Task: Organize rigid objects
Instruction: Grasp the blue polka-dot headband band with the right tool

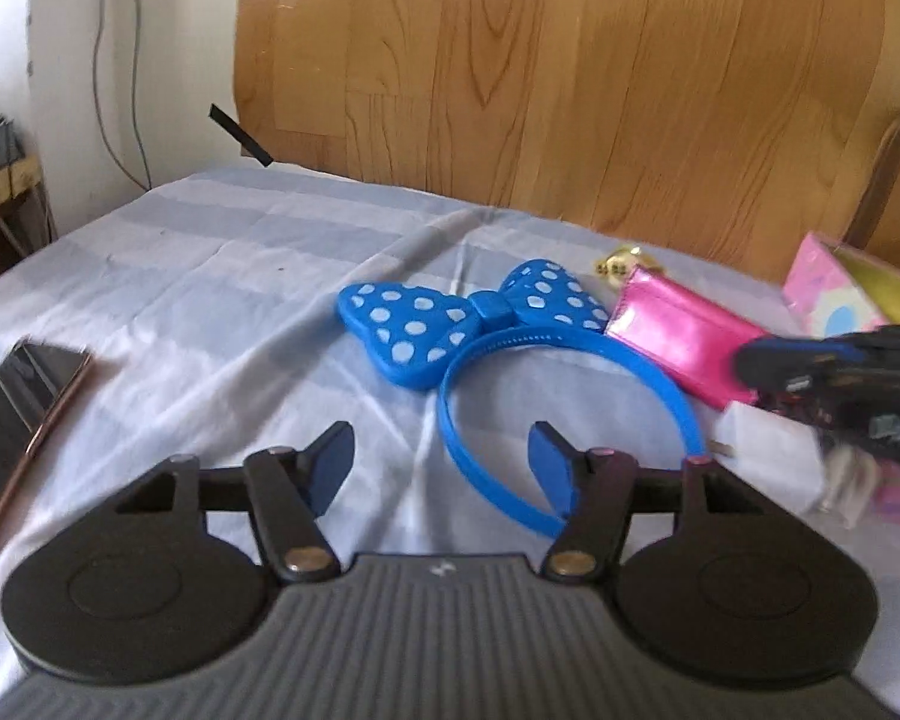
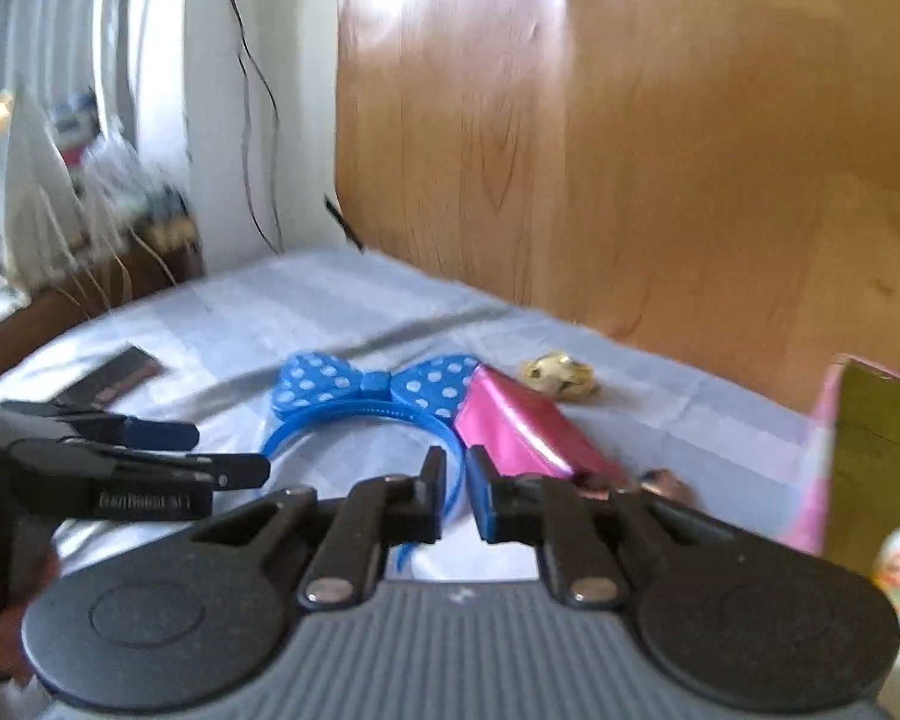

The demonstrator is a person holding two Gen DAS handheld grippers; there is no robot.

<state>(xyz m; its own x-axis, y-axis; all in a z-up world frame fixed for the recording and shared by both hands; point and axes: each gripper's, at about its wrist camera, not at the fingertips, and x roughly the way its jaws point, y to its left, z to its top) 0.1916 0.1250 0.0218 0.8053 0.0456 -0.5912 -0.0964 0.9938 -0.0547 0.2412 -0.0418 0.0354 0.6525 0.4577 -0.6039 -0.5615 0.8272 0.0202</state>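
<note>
A blue headband with a white-dotted bow point(image 1: 444, 318) lies on the pale sheet in the middle; it also shows in the right wrist view point(image 2: 372, 390). My left gripper point(image 1: 441, 471) is open and empty, its fingers either side of the band's near end. My right gripper point(image 2: 455, 492) has its jaws nearly closed with a narrow gap and the band's right arm passing between them; in the left wrist view it point(image 1: 828, 366) comes in from the right. A shiny pink pouch point(image 1: 684, 336) lies right of the bow. A white charger plug point(image 1: 768, 462) lies under the right gripper.
A dark phone point(image 1: 24, 420) lies at the left on the sheet. A pink and yellow box point(image 1: 840, 294) stands at the right. A small gold trinket point(image 2: 561, 375) lies behind the pouch. A wooden headboard point(image 1: 570, 78) rises behind the bed.
</note>
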